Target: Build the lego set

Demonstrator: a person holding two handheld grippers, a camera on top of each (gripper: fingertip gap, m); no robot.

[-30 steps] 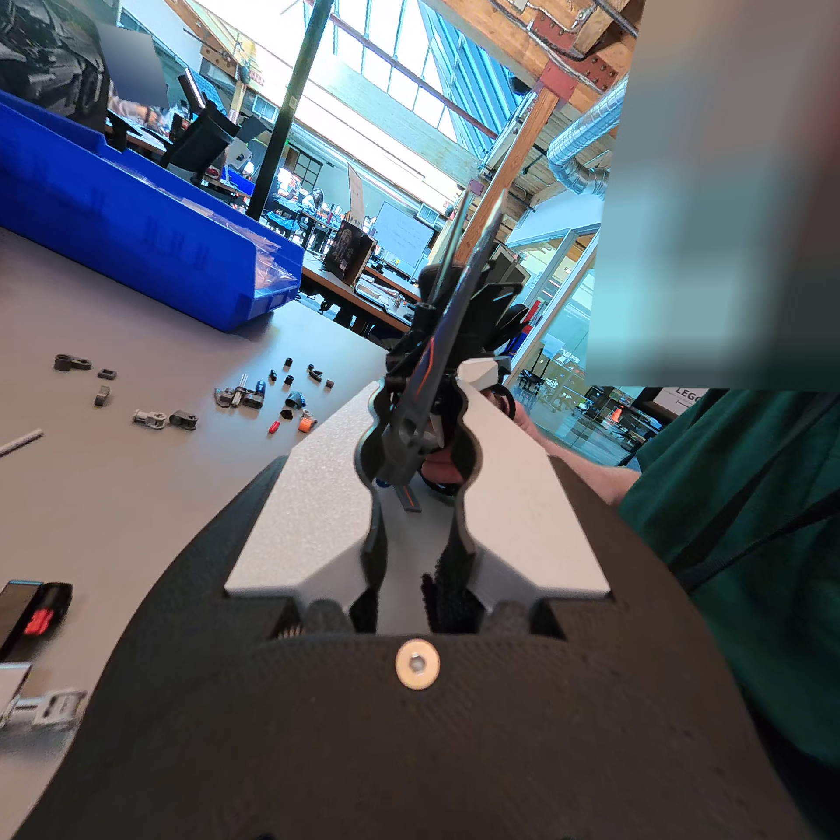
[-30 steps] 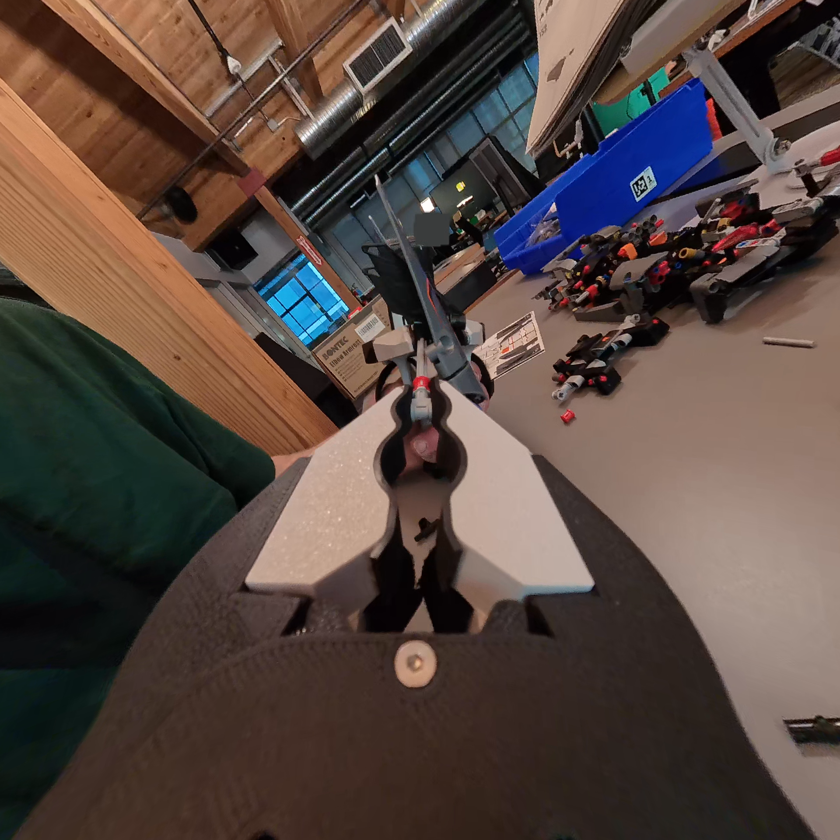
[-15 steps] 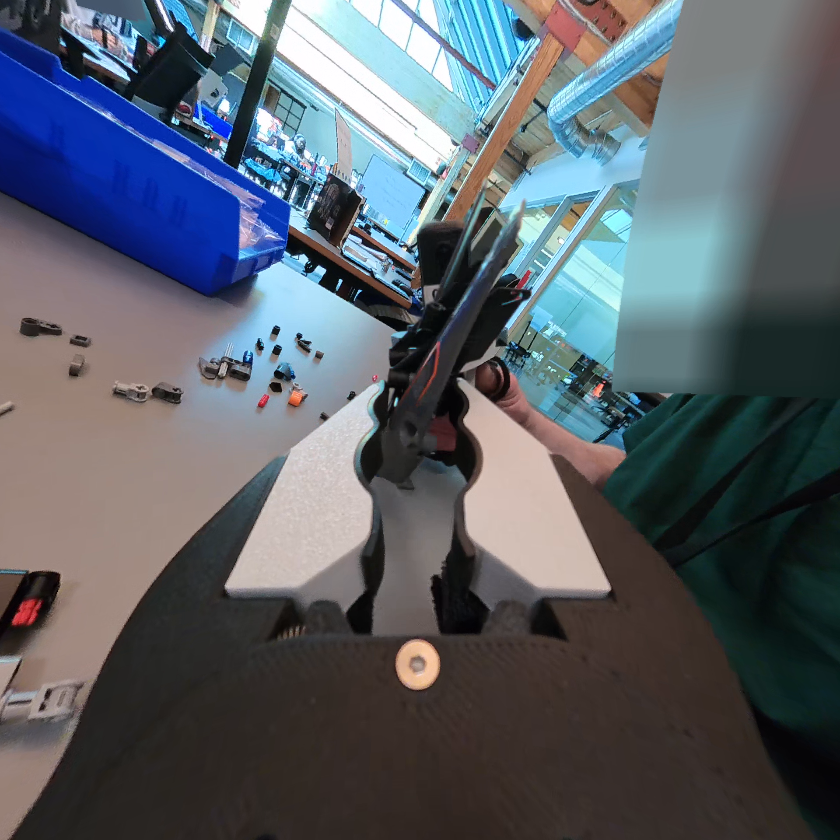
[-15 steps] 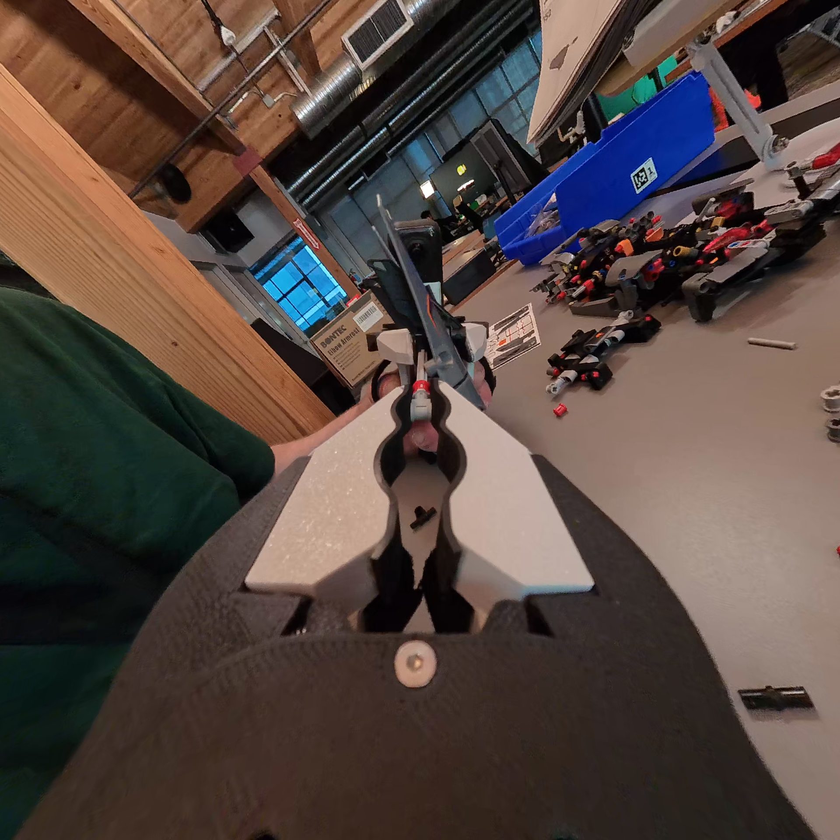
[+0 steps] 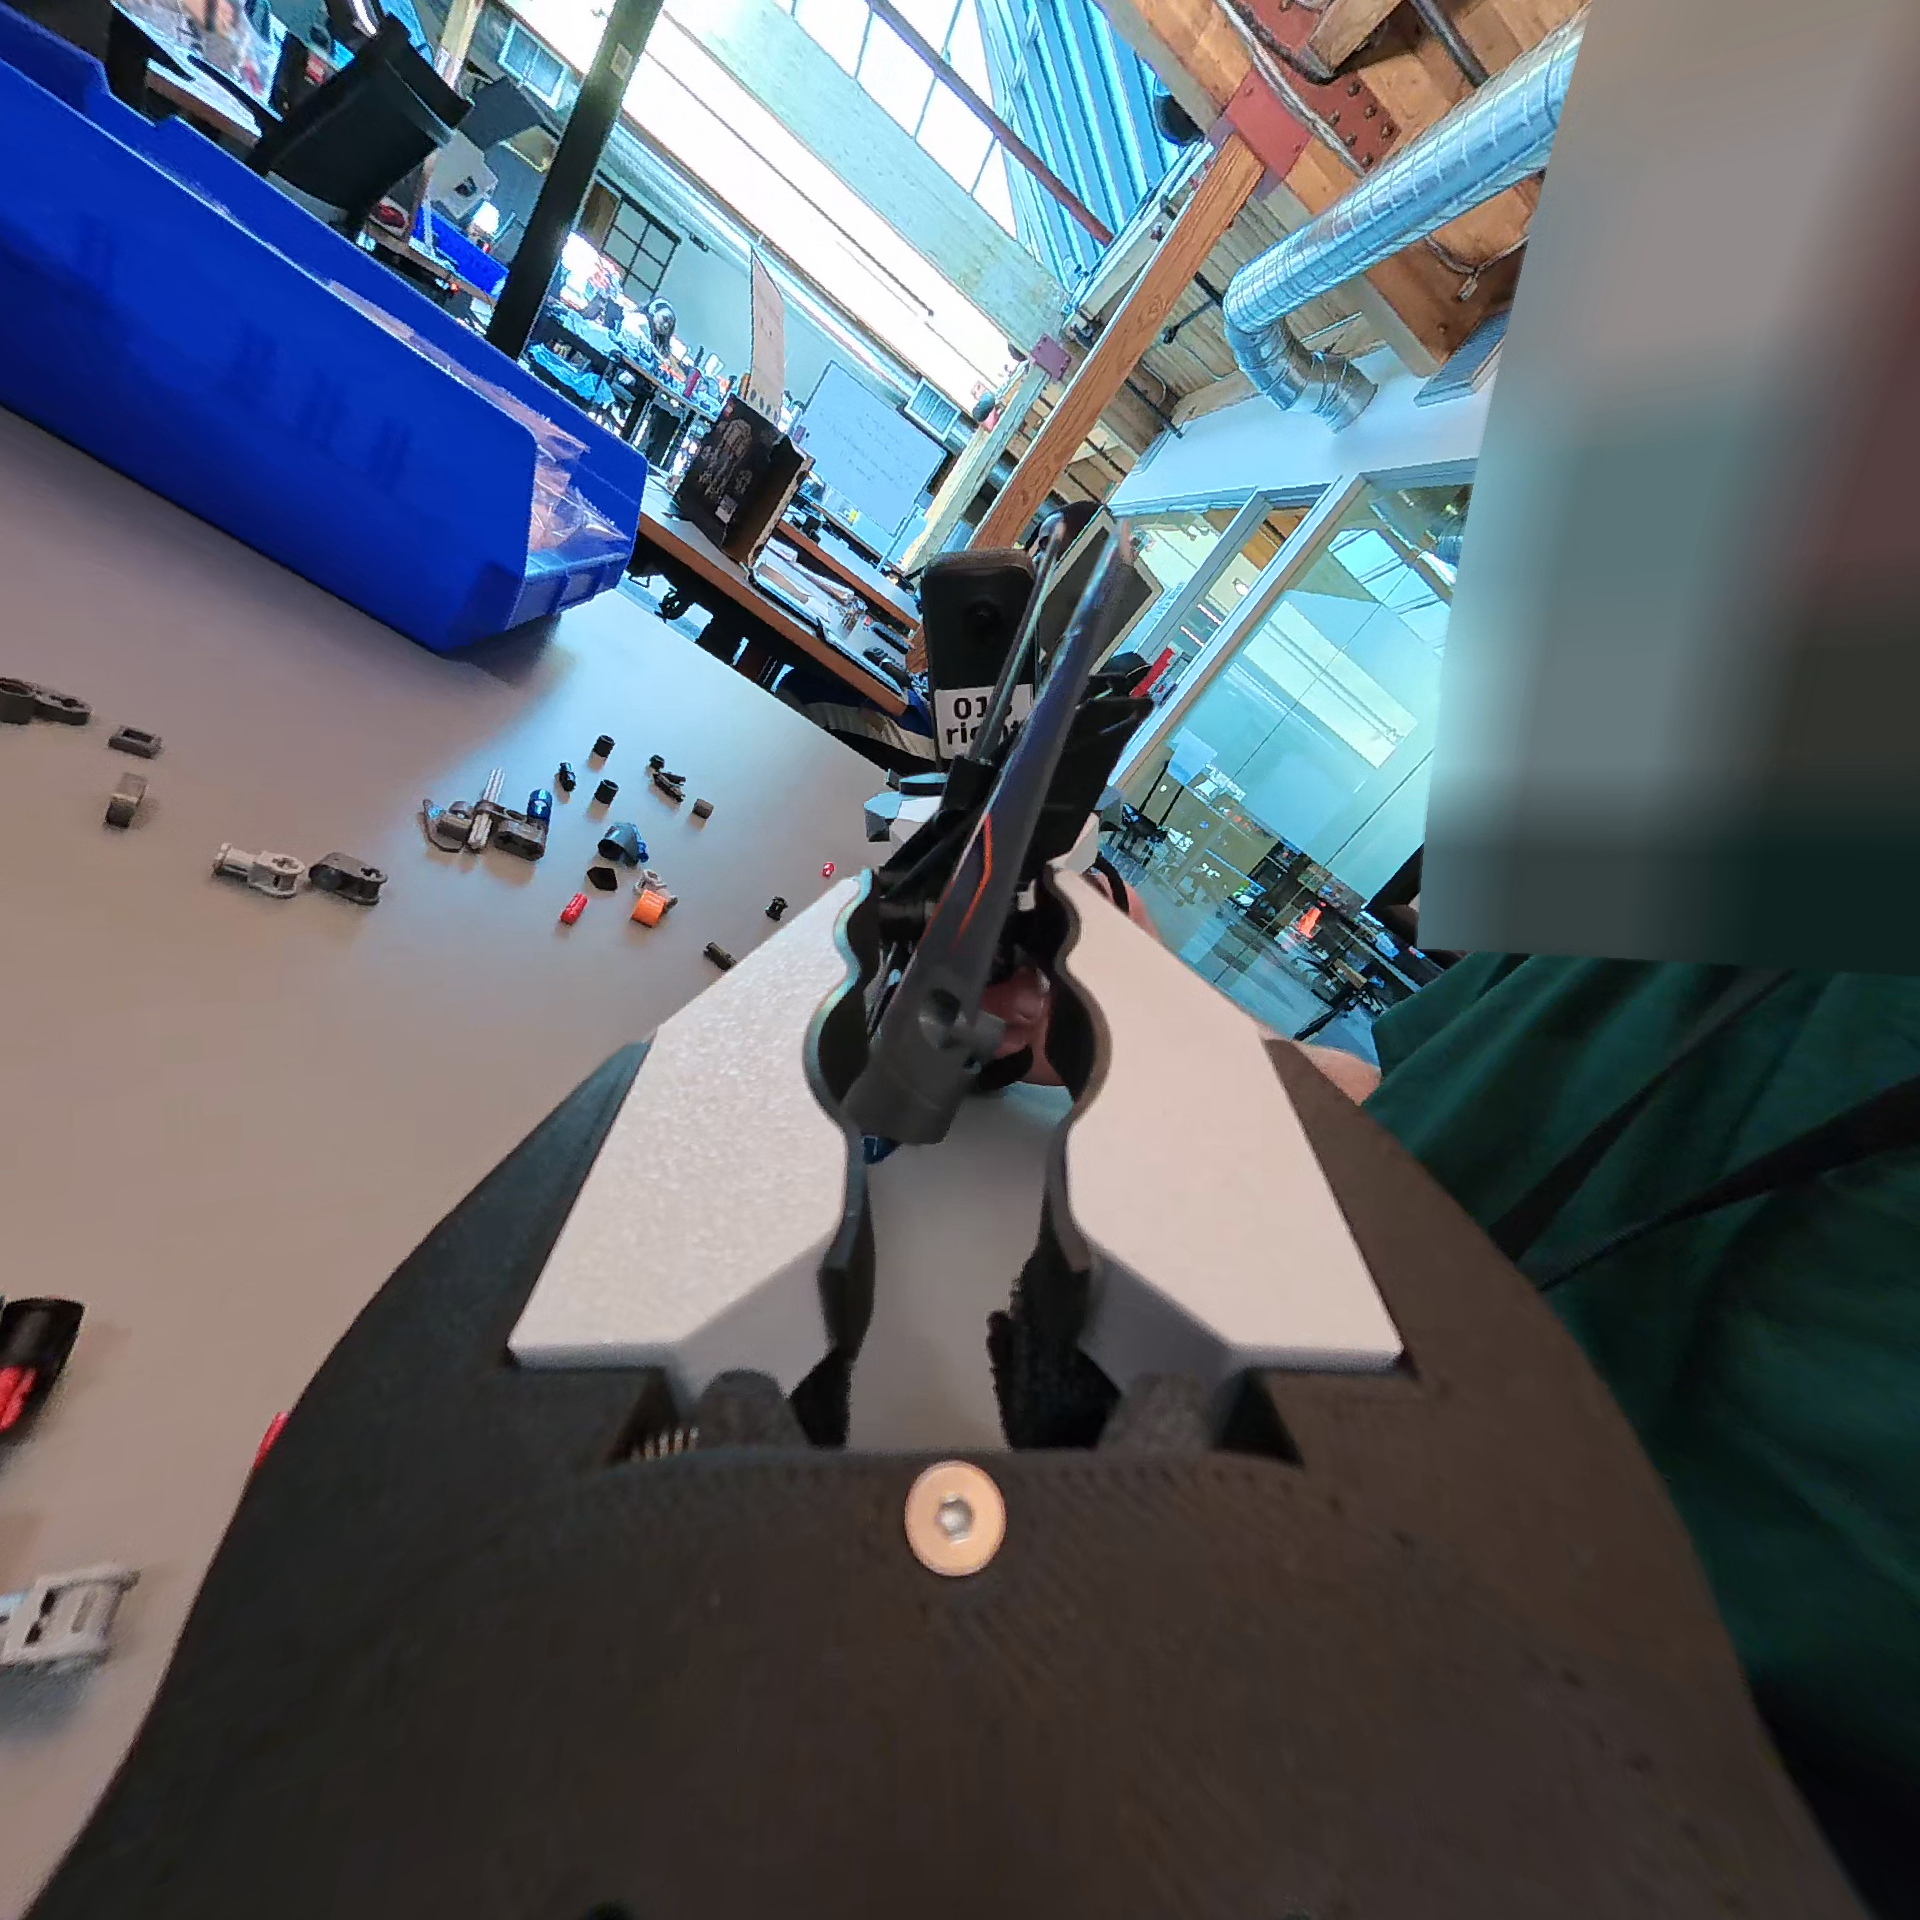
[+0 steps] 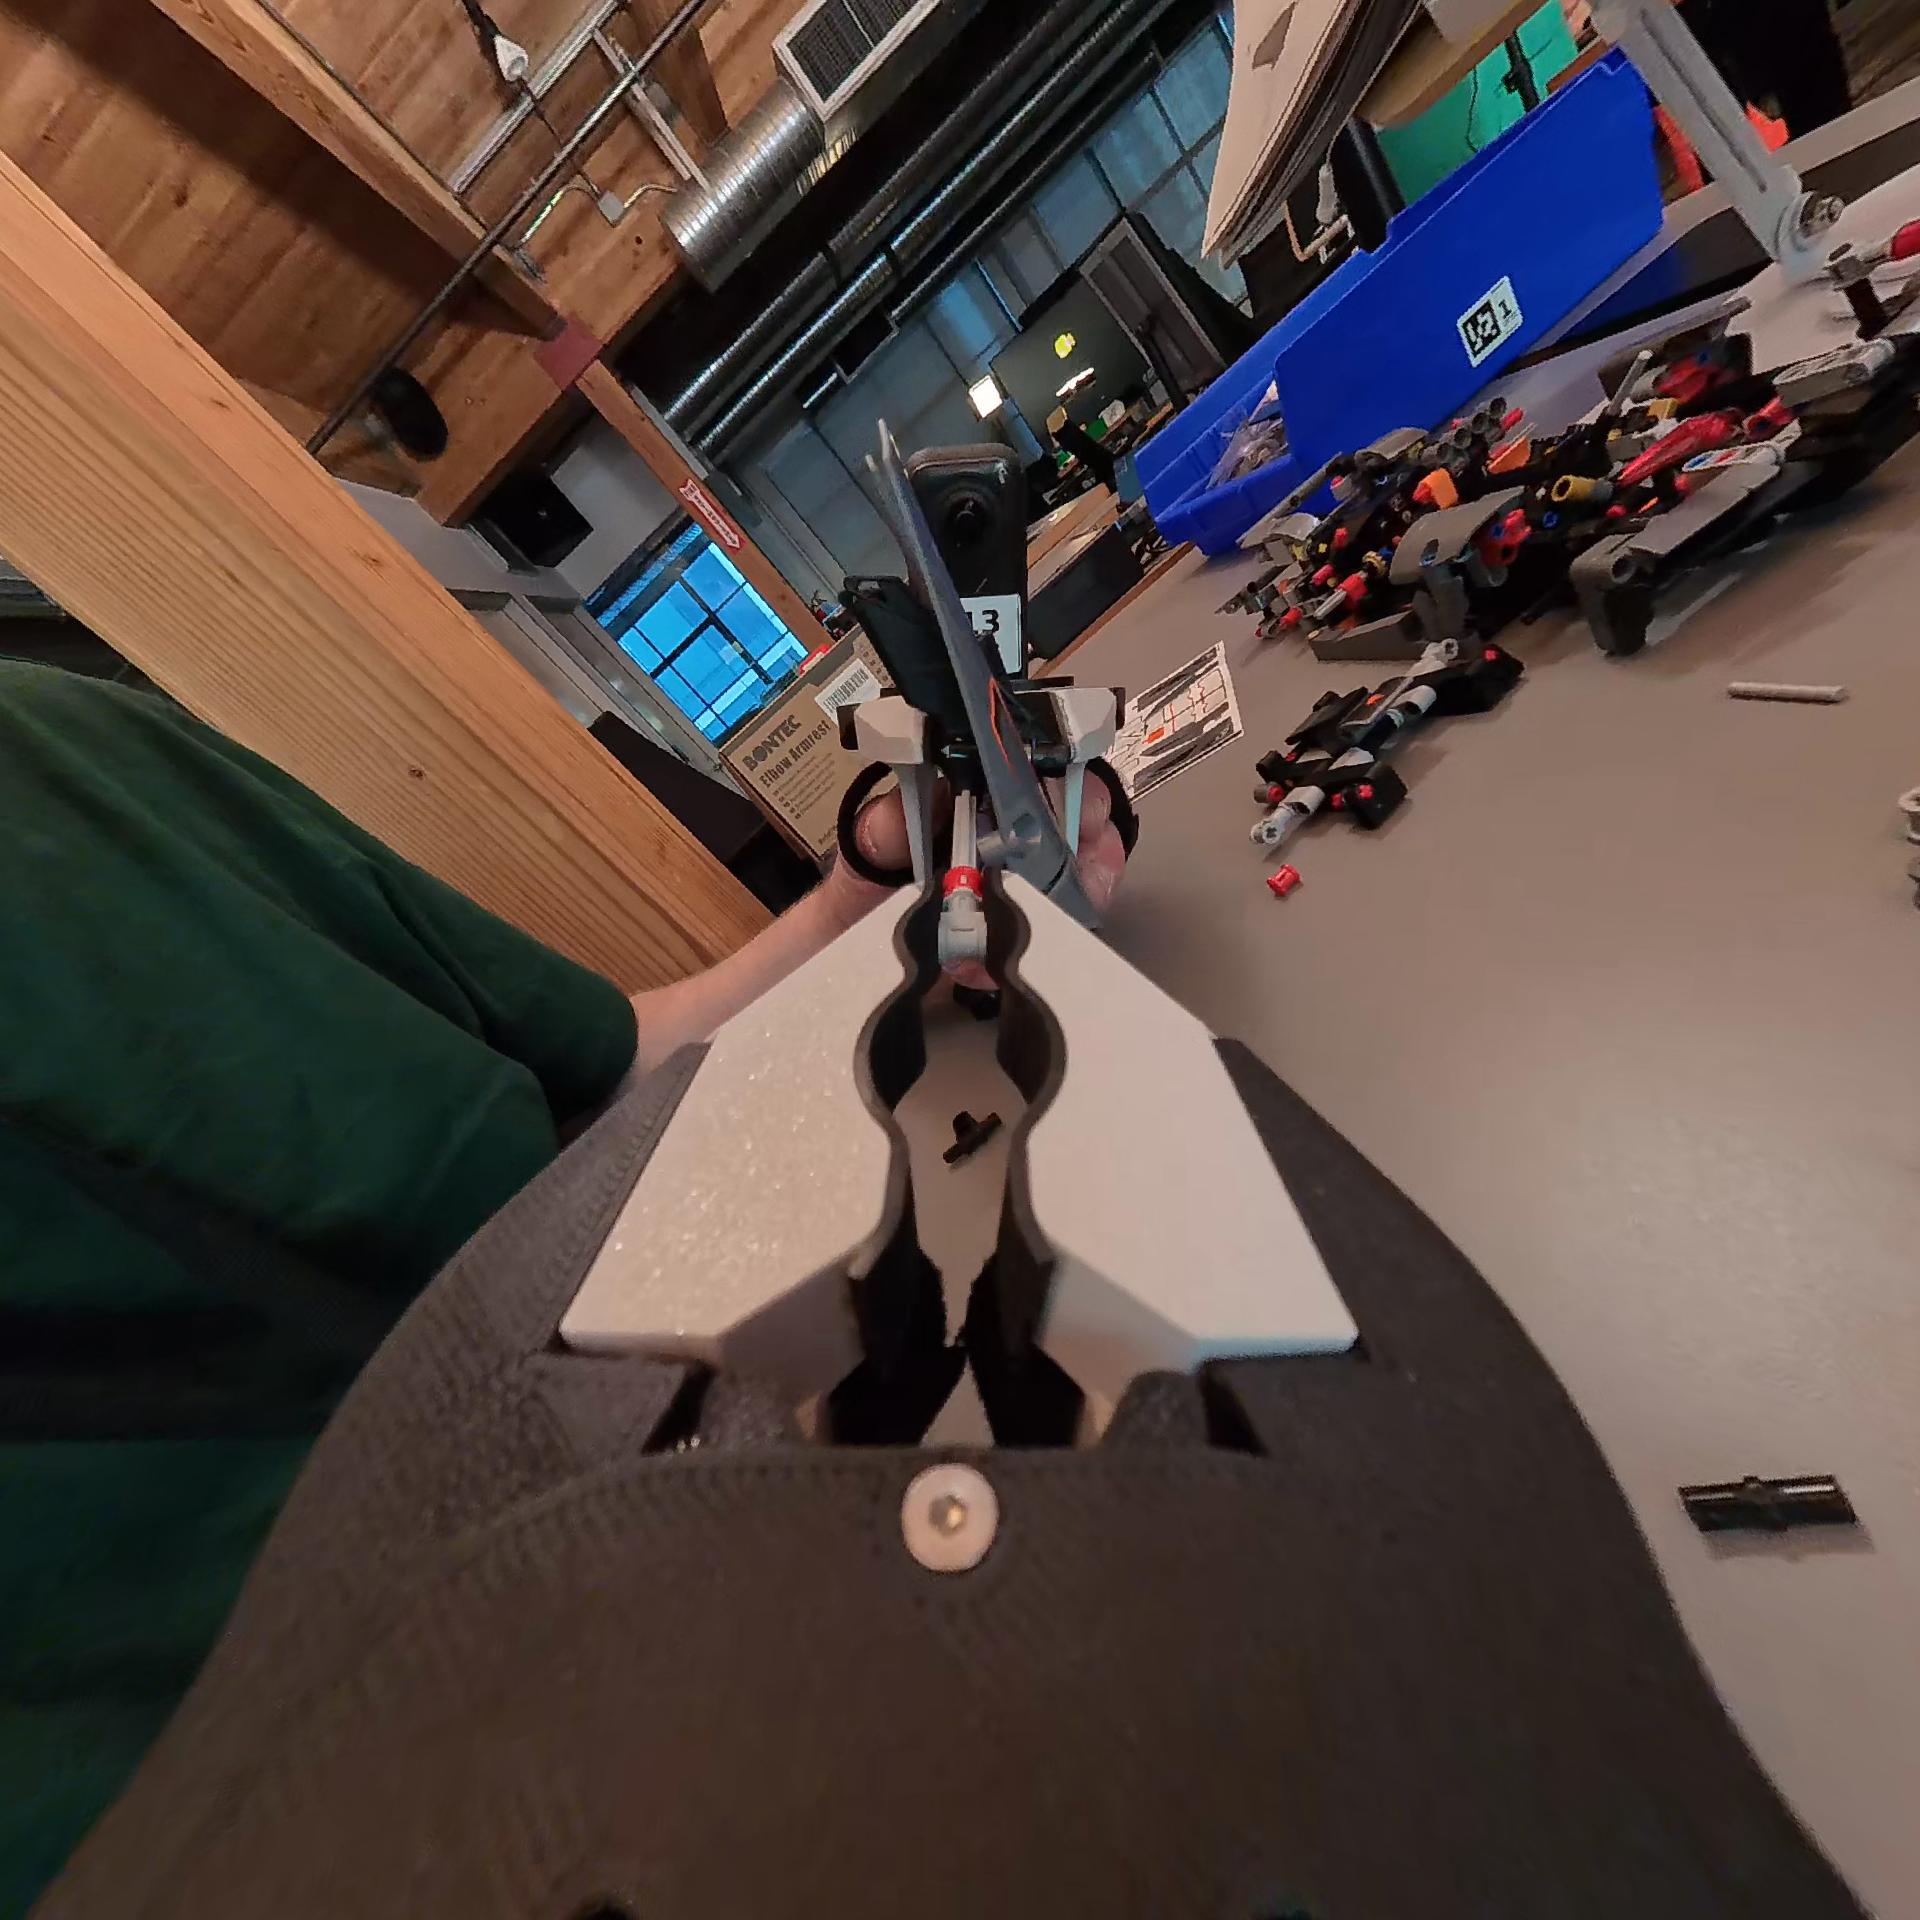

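Both grippers [image 5: 961, 961] [image 6: 961, 925] clamp one grey lego assembly [image 5: 987, 894]

left side: loose small parts [image 5: 582, 842] scattered over the counter [image 5: 260, 1039], bare grey strip between them and the left tool [image 5: 951, 997]
far left: blue bin [image 5: 312, 416] walls off the back edge
middle: both tools meet nose to nose on the grey panel piece [image 5: 997, 862], no gap there
right side: big pile of parts [image 6: 1558, 520], small black build [image 6: 1351, 758] nearer the right tool [image 6: 961, 935]
near right: open counter, just a black connector [image 6: 1766, 1501]
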